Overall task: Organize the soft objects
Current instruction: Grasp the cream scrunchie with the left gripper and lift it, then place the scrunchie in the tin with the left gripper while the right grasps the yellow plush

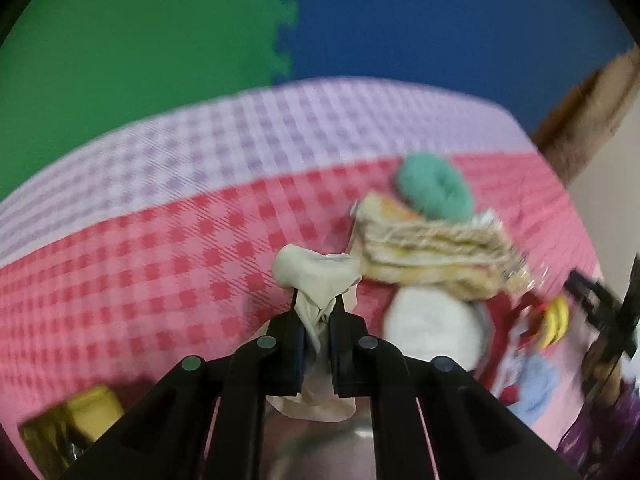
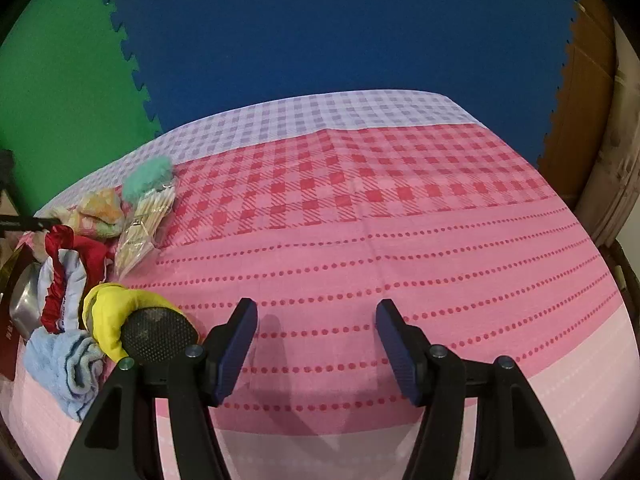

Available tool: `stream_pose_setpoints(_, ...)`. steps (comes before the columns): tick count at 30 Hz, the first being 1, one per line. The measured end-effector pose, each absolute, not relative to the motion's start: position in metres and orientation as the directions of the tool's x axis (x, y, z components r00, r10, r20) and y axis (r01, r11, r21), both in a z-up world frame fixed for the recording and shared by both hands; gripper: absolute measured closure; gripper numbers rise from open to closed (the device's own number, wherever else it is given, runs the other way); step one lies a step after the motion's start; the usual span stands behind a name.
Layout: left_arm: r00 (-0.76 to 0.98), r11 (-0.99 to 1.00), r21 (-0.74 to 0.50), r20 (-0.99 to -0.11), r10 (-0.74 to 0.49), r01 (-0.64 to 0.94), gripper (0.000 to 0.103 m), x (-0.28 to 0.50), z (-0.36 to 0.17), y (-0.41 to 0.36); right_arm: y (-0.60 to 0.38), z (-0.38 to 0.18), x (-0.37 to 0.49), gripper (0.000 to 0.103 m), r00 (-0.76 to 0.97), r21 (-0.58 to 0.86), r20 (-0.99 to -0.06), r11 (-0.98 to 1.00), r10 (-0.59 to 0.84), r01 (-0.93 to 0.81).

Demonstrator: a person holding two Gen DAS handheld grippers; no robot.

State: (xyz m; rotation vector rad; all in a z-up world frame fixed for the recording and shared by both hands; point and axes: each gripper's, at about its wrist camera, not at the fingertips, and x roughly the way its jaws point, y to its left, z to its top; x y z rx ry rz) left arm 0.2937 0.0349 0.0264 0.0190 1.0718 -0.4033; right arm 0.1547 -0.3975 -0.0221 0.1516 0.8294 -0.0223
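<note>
My left gripper [image 1: 318, 312] is shut on a crumpled cream soft piece [image 1: 316, 270], which bulges out beyond the fingertips above the red checked cloth [image 1: 160, 264]. This view is blurred. To its right lie a green fluffy ring [image 1: 434, 190], a striped yellow towel [image 1: 432, 248] and a white round pad [image 1: 434, 328]. My right gripper [image 2: 316, 320] stands open with nothing between its fingers, over the dotted pink cloth [image 2: 400, 248]. Left of it is a heap: yellow cloth [image 2: 116, 312], light blue towel [image 2: 66, 372], red-and-white cloth [image 2: 68, 276].
A metal bowl [image 1: 316, 448] lies below the left fingers, and a yellow block [image 1: 94, 412] sits at the lower left. In the right wrist view, a black mesh object [image 2: 158, 334] touches the yellow cloth, and a pack of sticks [image 2: 146, 220] lies in the heap. Green and blue foam mats [image 2: 320, 32] lie beyond the table.
</note>
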Motion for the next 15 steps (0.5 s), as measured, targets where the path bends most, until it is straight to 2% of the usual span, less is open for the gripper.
stream_pose_setpoints(4, 0.491, 0.929, -0.251, -0.794, -0.359, 0.273, 0.095, 0.257, 0.063, 0.039, -0.398, -0.022, 0.155, 0.040, 0.677, 0.128, -0.735, 0.989, 0.042, 0.077)
stream_pose_setpoints(9, 0.507, 0.912, -0.322, -0.759, -0.408, 0.252, 0.095, 0.211, 0.080, 0.036, -0.399, -0.020, 0.152, 0.040, 0.690, 0.152, -0.721, 0.987, 0.070, 0.059)
stream_pose_setpoints(11, 0.498, 0.902, -0.360, -0.752, -0.432, 0.239, 0.095, 0.195, 0.080, 0.038, -0.401, -0.017, 0.149, 0.040, 0.705, 0.201, -0.696, 0.980, 0.135, 0.011)
stream_pose_setpoints(13, 0.479, 0.888, -0.402, -0.748, -0.460, 0.224, 0.095, 0.177, 0.079, 0.040, -0.399, -0.013, 0.146, 0.040, 0.693, 0.278, -0.662, 0.952, 0.286, -0.127)
stream_pose_setpoints(15, 0.476, 0.879, -0.428, -0.740, -0.475, 0.210, 0.094, 0.166, 0.079, 0.043, -0.390, -0.006, 0.145, 0.040, 0.662, 0.273, -0.656, 0.932, 0.363, -0.239)
